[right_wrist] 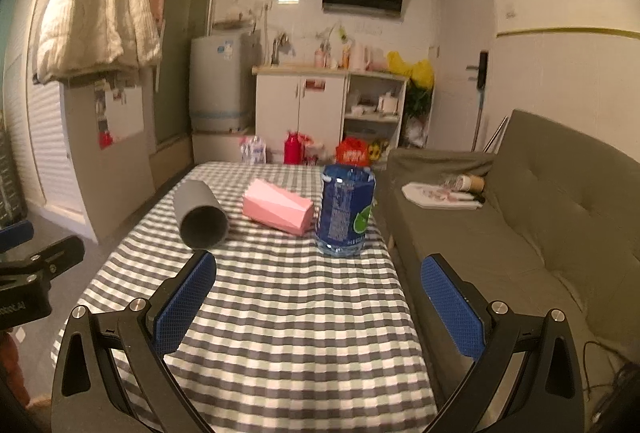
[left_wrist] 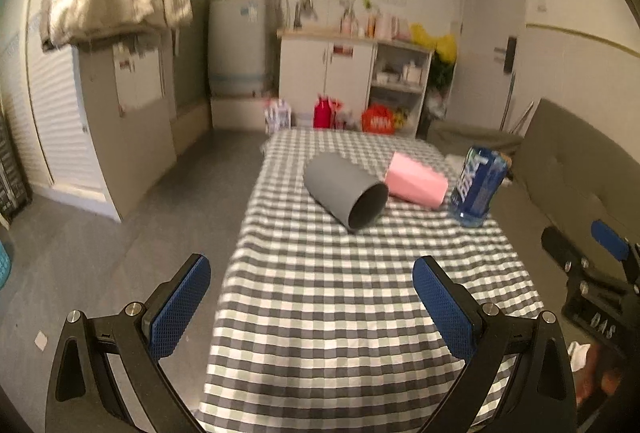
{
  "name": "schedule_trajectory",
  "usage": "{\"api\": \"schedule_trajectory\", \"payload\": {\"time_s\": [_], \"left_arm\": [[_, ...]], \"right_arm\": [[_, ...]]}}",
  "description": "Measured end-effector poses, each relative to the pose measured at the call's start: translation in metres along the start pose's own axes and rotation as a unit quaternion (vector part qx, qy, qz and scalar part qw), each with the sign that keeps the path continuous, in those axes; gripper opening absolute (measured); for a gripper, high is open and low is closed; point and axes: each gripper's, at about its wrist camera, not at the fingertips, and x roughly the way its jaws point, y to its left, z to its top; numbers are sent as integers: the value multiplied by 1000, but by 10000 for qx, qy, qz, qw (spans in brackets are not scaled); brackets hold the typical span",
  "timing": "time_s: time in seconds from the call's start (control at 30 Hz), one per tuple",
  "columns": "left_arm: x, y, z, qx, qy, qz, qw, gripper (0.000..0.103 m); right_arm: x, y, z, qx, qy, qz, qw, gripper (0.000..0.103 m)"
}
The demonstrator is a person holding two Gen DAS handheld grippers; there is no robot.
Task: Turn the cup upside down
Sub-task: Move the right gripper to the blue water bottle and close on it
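Note:
A grey cup [left_wrist: 345, 191] lies on its side on the checkered table [left_wrist: 340, 313], mouth towards me; it also shows in the right wrist view [right_wrist: 200, 219]. A pink faceted cup [left_wrist: 416, 180] lies on its side just right of it, seen too in the right wrist view [right_wrist: 278, 212]. My left gripper [left_wrist: 312, 293] is open and empty, above the near left part of the table, short of the grey cup. My right gripper [right_wrist: 318, 291] is open and empty, near the table's right side, short of both cups.
A blue water bottle [right_wrist: 346, 213] stands upright right of the pink cup, near the table's right edge; it also shows in the left wrist view [left_wrist: 478, 189]. A grey sofa [right_wrist: 540, 217] runs along the right. Floor lies left of the table. Cabinets and bags stand beyond the far edge.

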Motion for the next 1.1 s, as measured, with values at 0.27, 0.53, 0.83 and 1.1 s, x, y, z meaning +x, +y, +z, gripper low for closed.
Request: {"api": "schedule_trajectory", "payload": {"time_s": [0.27,0.53,0.83,1.1], "left_arm": [[59,-6,18,-10,972,31,9953,103],[110,-7,28,-26,1171,189,9929,103],[134,-8,22,148,1259,203,9917,103],[127,-7,12,164,1341,219,9906,103]], "right_arm": [[79,-24,35,-88,579,36,9983,103],[155,-30,46,-13,923,147,9956,103],[205,-30,39,29,1273,238,9916,78],[186,-37,38,80,1369,65,9905,63]]}}
